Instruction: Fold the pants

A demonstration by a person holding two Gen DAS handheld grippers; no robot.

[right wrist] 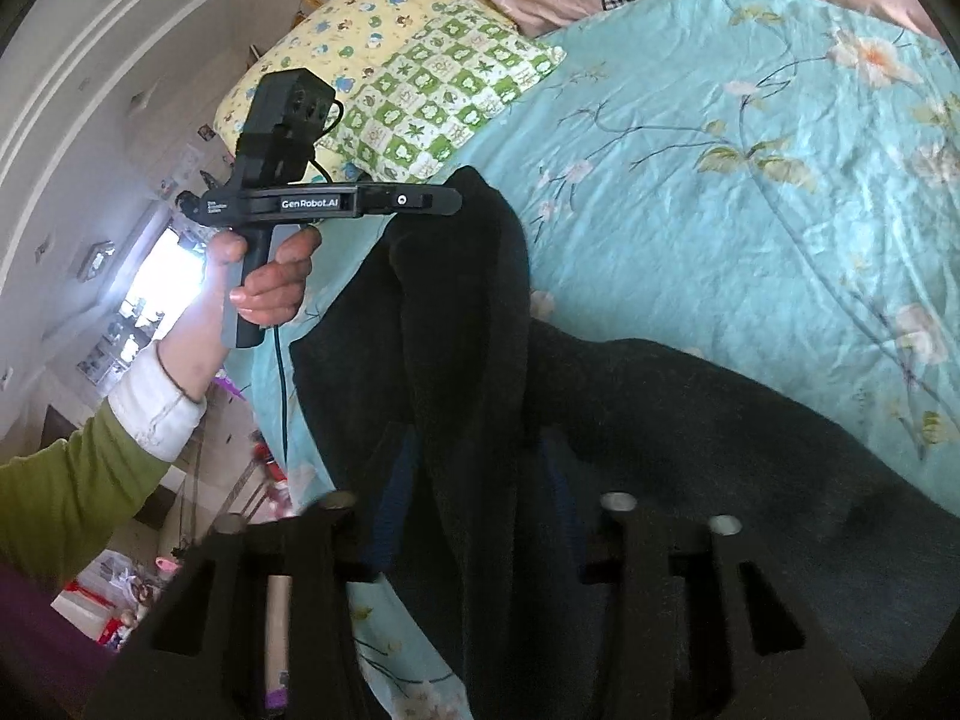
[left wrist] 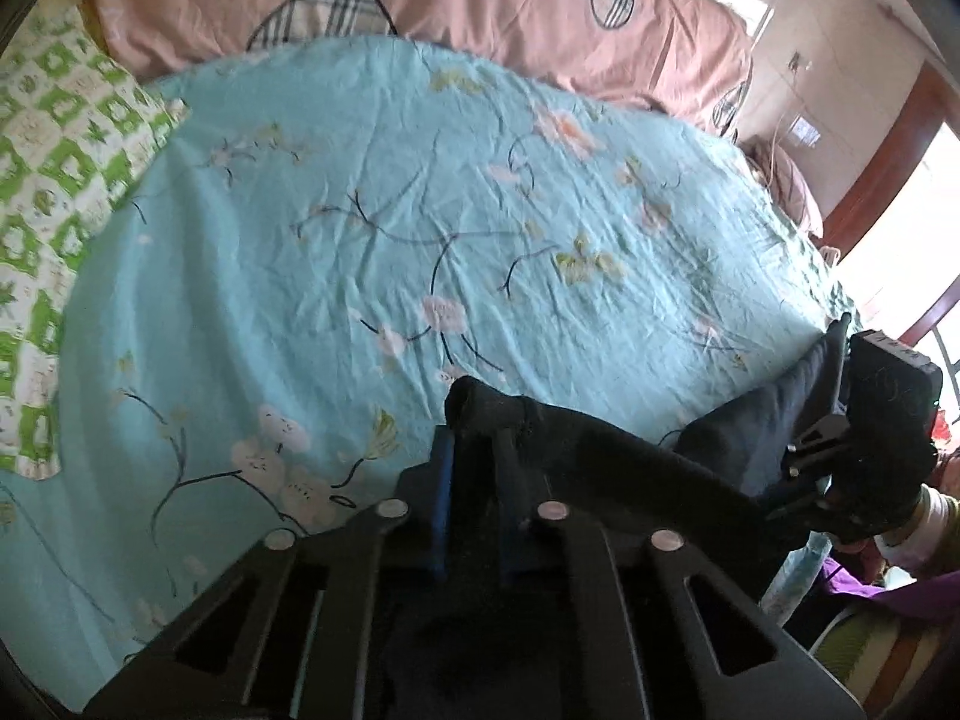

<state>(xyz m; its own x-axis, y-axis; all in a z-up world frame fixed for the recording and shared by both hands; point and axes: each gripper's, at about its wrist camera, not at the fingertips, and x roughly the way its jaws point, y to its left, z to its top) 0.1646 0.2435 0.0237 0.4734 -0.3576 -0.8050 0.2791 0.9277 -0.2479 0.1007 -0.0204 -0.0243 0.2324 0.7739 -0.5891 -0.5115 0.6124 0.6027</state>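
Above the blue floral bedspread [left wrist: 360, 228], both the left gripper [left wrist: 477, 420] and right gripper [right wrist: 474, 456] clench the dark pants [right wrist: 660, 420].

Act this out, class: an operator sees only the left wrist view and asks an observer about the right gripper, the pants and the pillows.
Operator: Has the right gripper got cloth?
Observer: Yes, the right gripper is shut on the pants.
Operator: Where is the rest of them?
Observer: Draped over the bedspread, lower right in the right wrist view.
Operator: What is beyond the green pillow?
Observer: A yellow pillow, touching the green pillow.
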